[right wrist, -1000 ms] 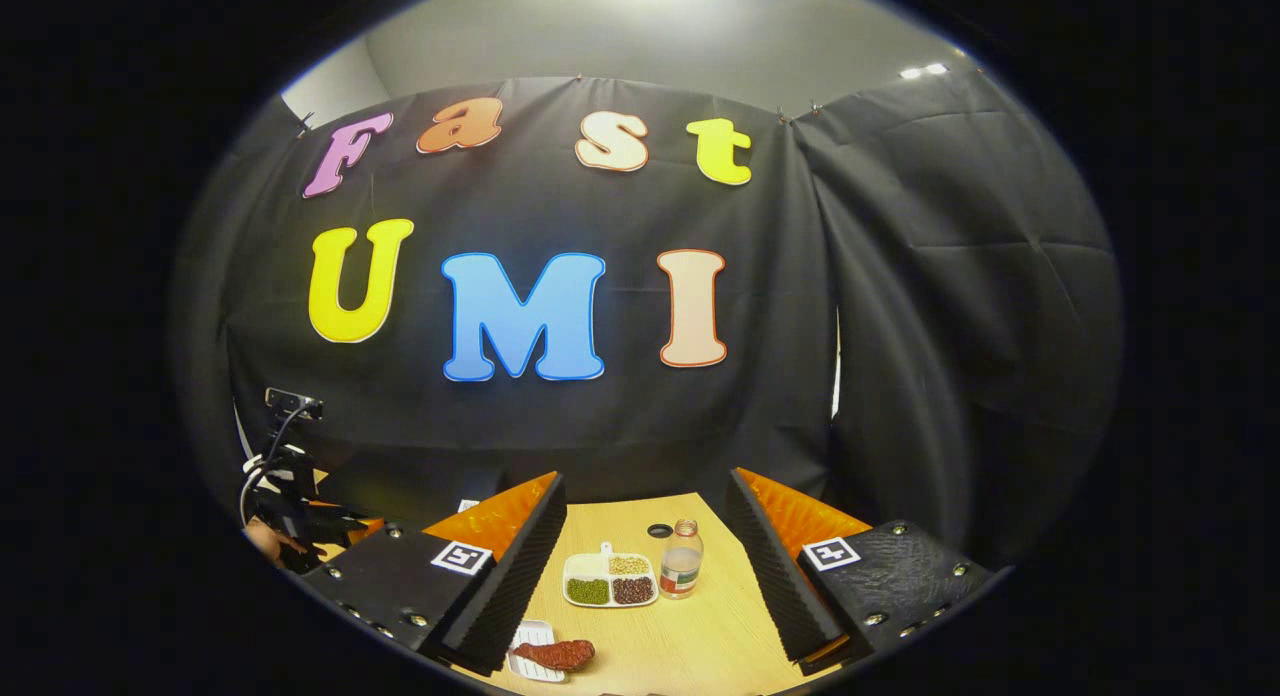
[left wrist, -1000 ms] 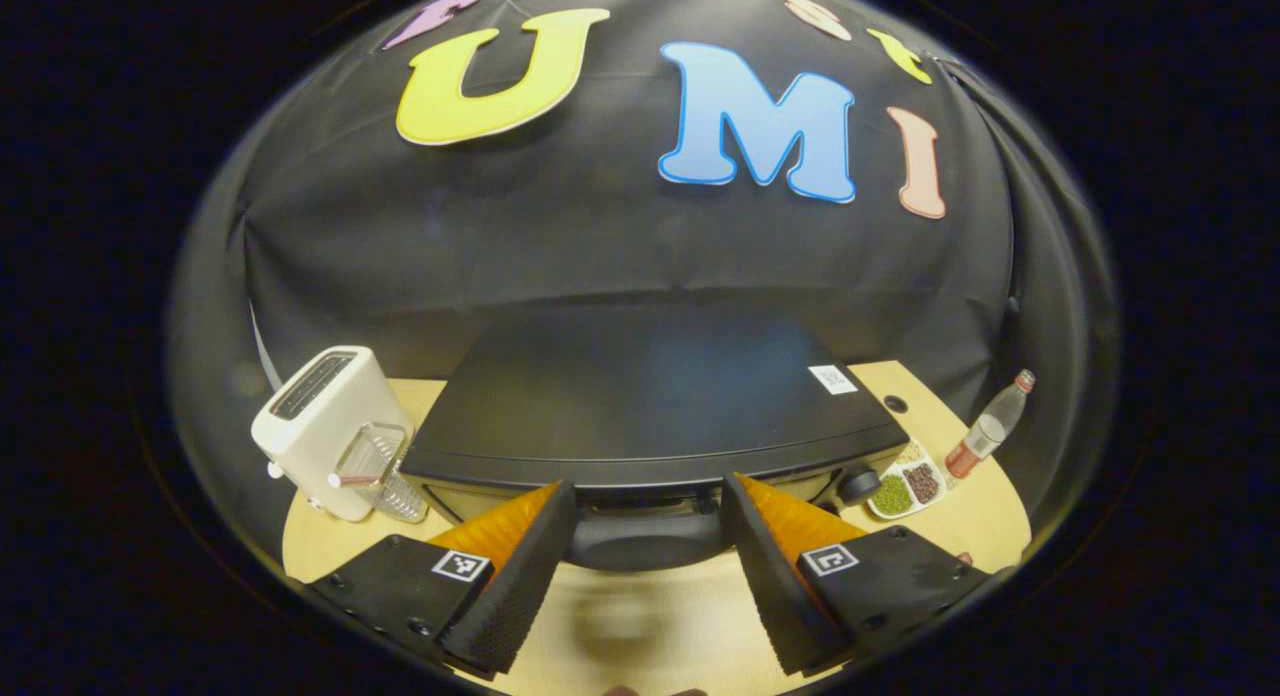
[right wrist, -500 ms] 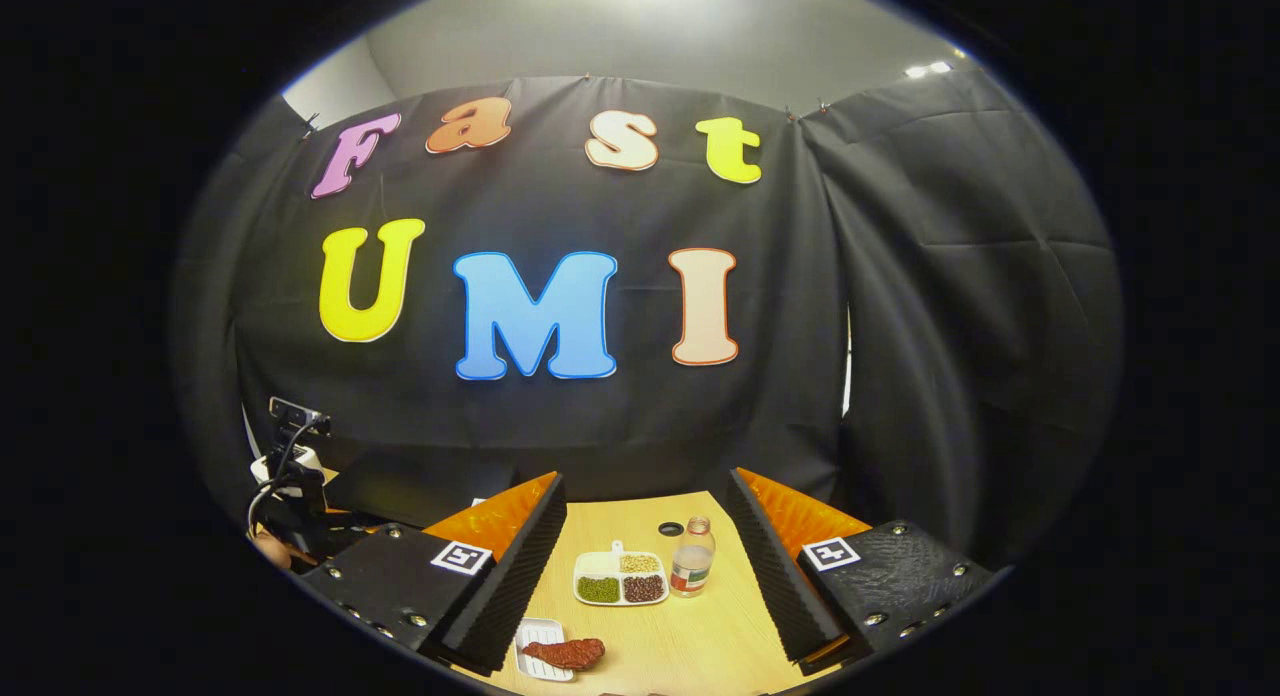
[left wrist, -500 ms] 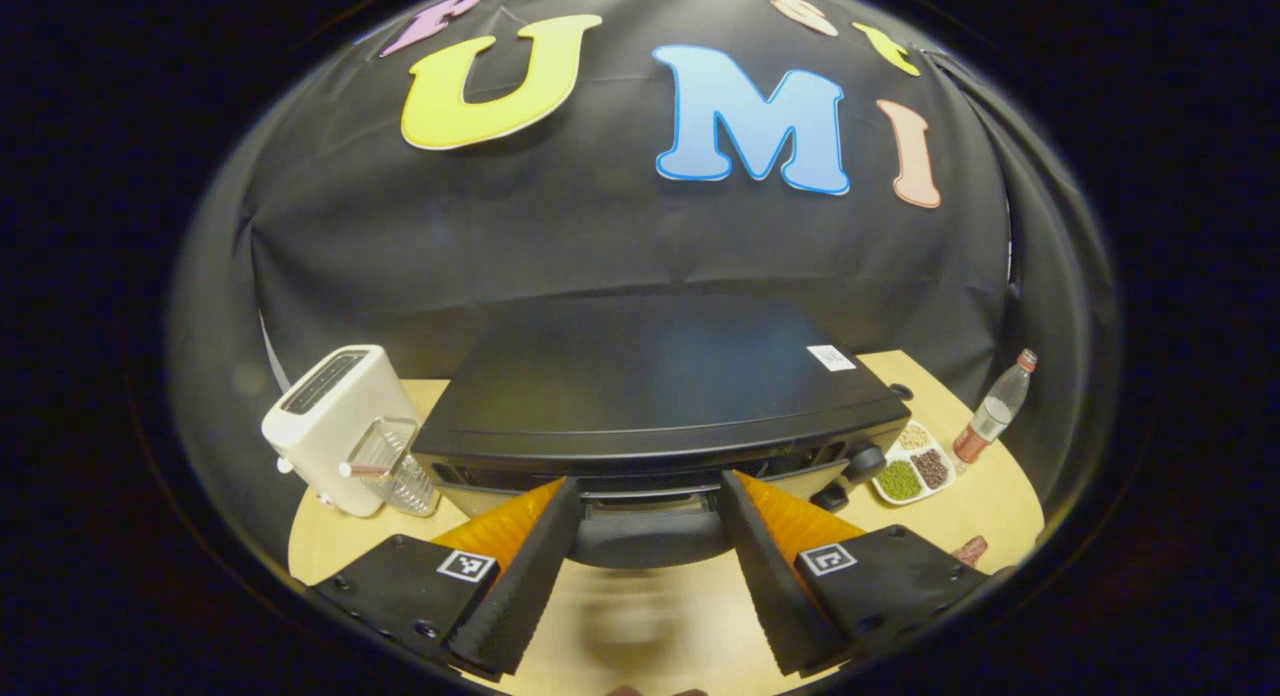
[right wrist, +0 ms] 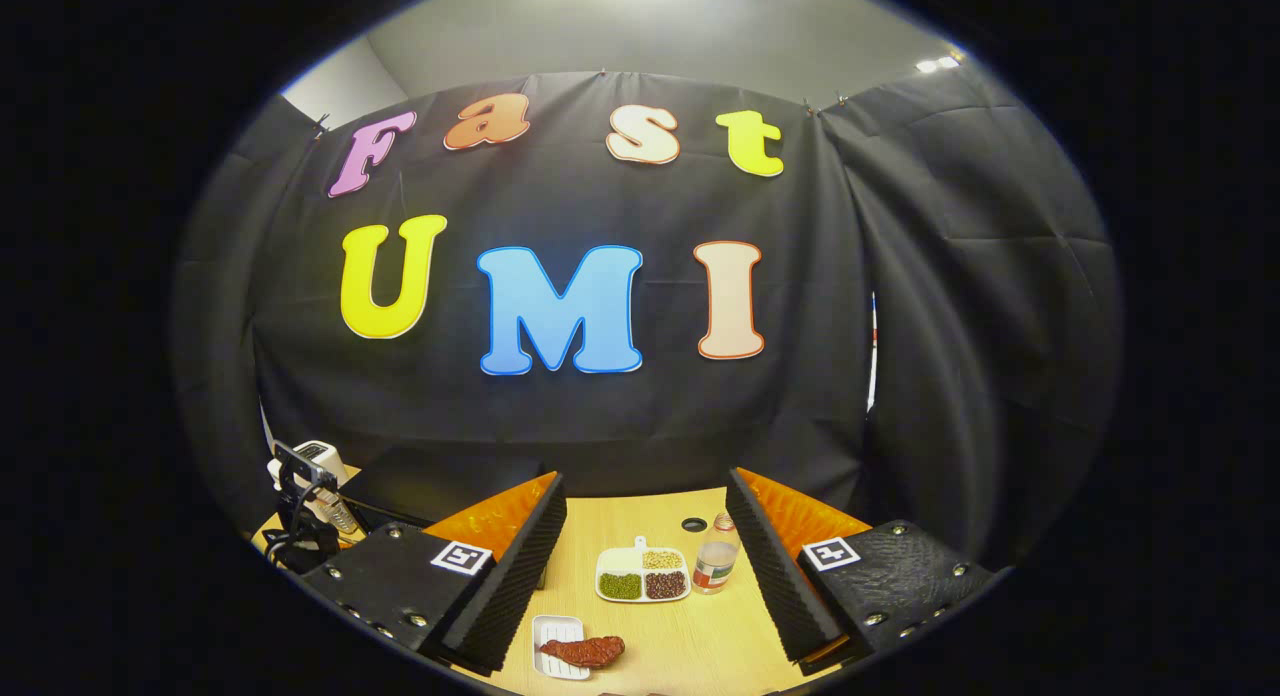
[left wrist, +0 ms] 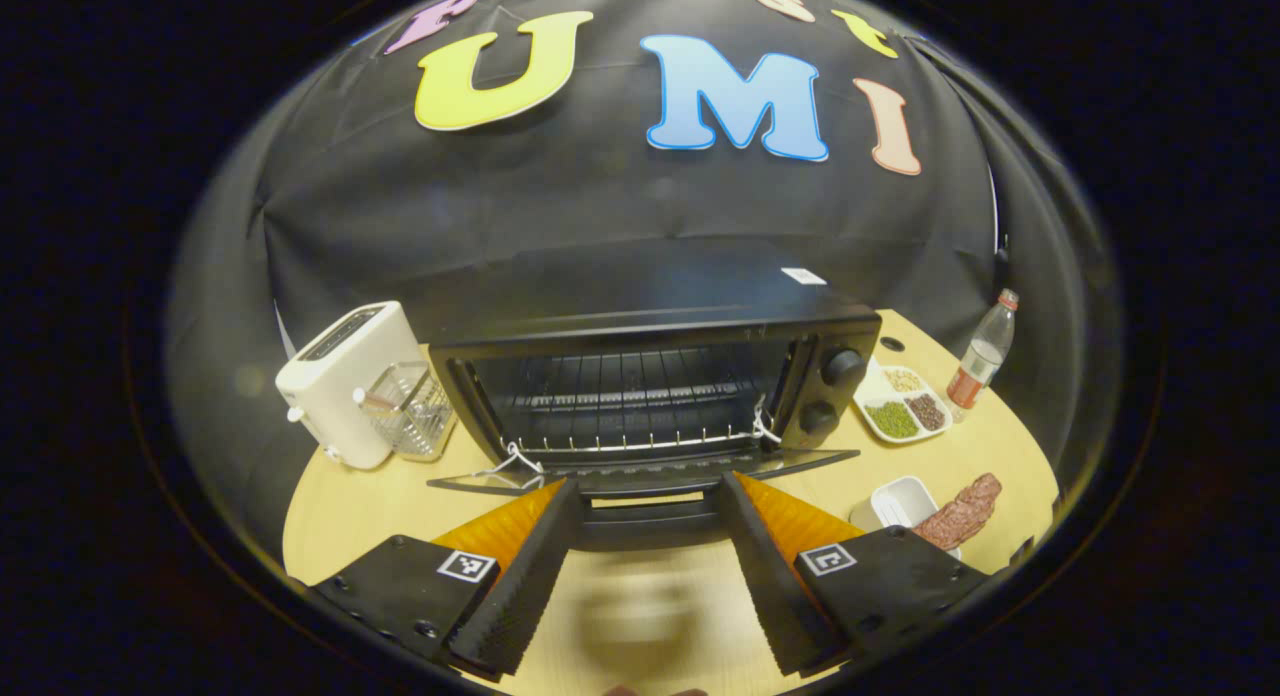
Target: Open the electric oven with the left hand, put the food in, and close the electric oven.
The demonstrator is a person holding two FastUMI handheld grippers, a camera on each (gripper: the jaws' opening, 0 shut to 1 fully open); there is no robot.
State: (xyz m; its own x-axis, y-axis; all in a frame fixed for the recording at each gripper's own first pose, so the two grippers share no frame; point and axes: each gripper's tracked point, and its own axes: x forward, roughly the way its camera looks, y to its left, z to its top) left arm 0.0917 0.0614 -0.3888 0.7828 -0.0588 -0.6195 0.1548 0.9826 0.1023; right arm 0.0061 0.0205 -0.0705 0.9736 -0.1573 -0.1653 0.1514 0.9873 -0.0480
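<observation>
Left gripper (left wrist: 640, 536): spread wide at door handle, gripping nothing
Right gripper (right wrist: 645, 576): spread wide, empty
Oven (left wrist: 650, 376): door down, rack bare
Food (right wrist: 585, 651): on small tray, counter (right wrist: 690, 646)

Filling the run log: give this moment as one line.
oven door: open flat | left hand-held gripper: open, astride door handle | right hand-held gripper: open, idle | meat: on small tray

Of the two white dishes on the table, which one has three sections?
The dish of beans and grains beside the bottle; the other, plain dish holds the meat.
</observation>
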